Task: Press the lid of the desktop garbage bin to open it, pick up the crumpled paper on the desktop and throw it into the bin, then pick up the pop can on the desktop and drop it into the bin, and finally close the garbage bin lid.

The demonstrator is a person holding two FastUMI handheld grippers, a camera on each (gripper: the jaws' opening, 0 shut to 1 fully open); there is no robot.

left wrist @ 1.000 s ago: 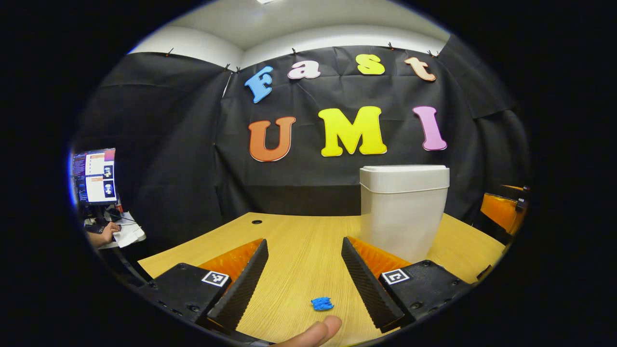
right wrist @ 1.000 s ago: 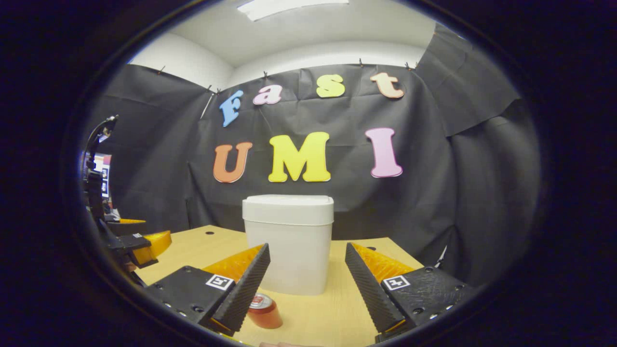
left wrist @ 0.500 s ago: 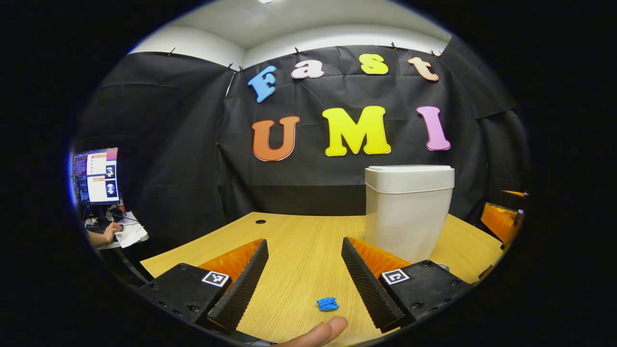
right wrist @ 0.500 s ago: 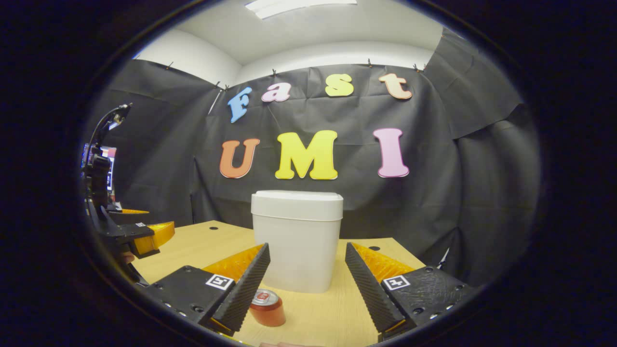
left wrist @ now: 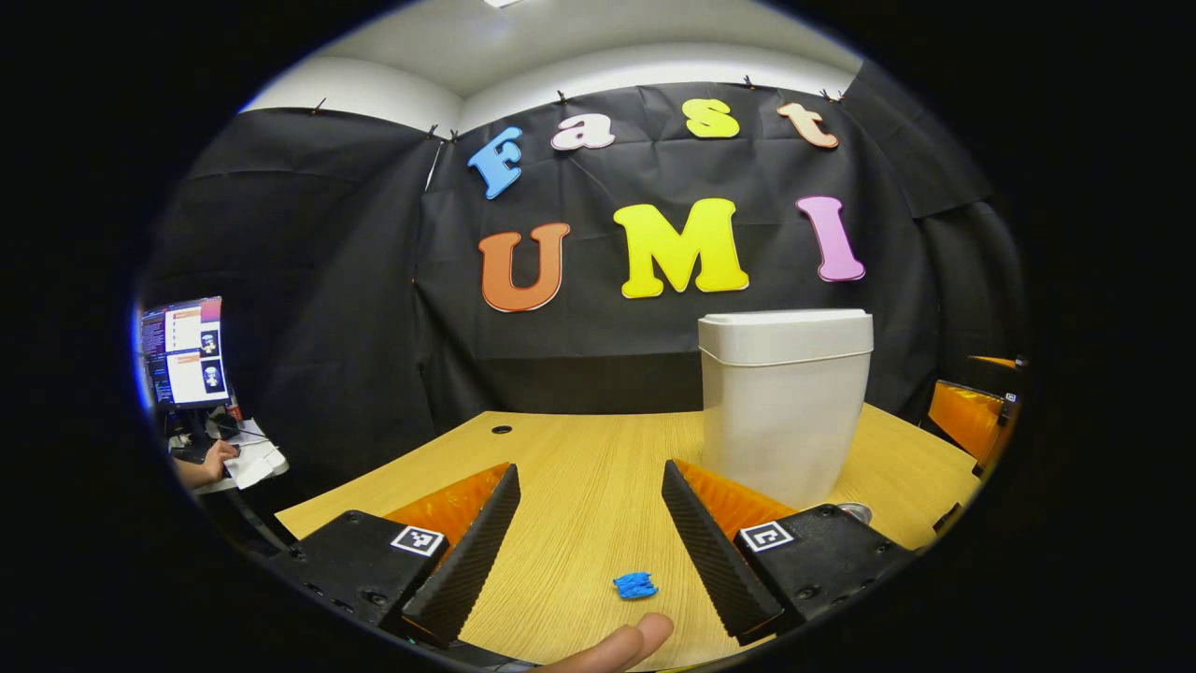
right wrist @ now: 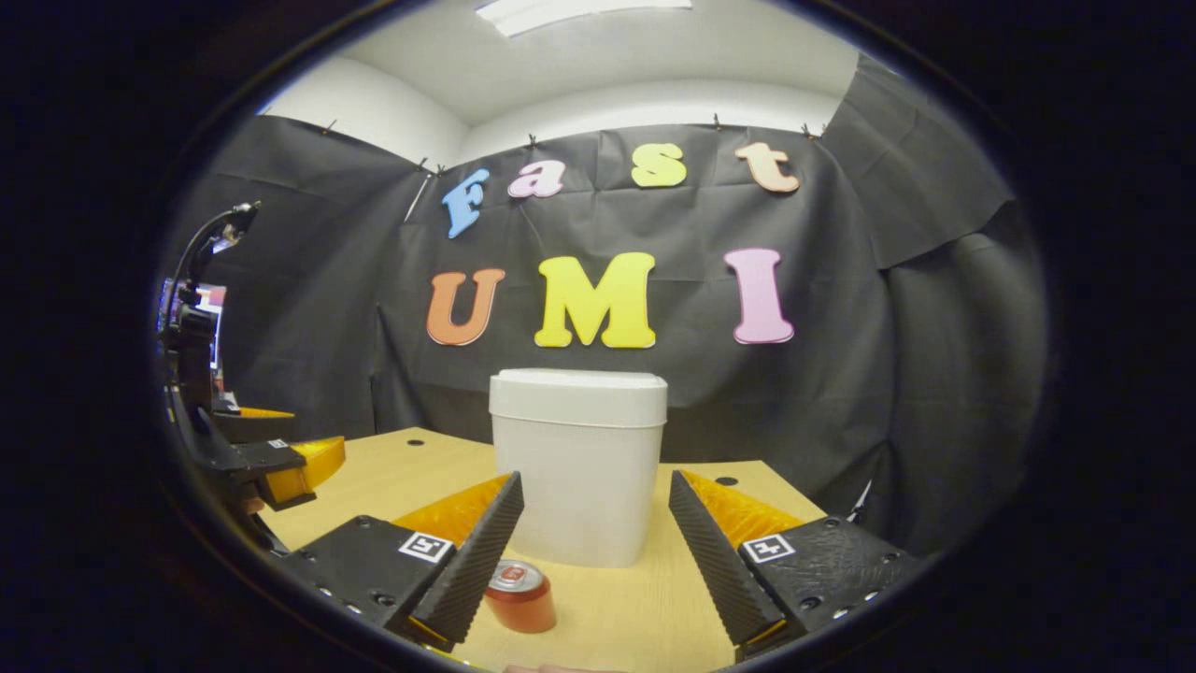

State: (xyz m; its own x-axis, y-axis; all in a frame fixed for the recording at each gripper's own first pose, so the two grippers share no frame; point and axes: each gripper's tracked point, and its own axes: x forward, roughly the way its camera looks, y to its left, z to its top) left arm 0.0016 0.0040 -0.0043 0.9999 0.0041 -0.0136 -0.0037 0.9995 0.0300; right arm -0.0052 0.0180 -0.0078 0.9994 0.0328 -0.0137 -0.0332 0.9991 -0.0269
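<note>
The left claw is hovering low over the wooden table with its jaws spread wide and holding nothing. The right claw is doing the same, wide apart and empty.

The white desktop garbage bin is standing upright toward the far edge of the table, straight ahead of the right claw, and its lid is sitting closed. The bin looks like thin rigid plastic, so it is probably light and may slide or tip under a sideways push. The press should therefore be coming straight down on the lid's top face. Where the release point lies on the lid cannot be told.

The crumpled paper, small and blue, is lying on the table near the near edge, between the left claw's fingers but not touching them. It is likely very light and soft and will be compressing under the grip. It should be pinched across its middle, with the fingertips low to the table.

The red pop can is standing upright near the near edge, just beside the right claw's left finger, in front of the bin. Its wall is probably smooth, thin and easy to dent. It should be taken across the mid-body with moderate force.
</note>
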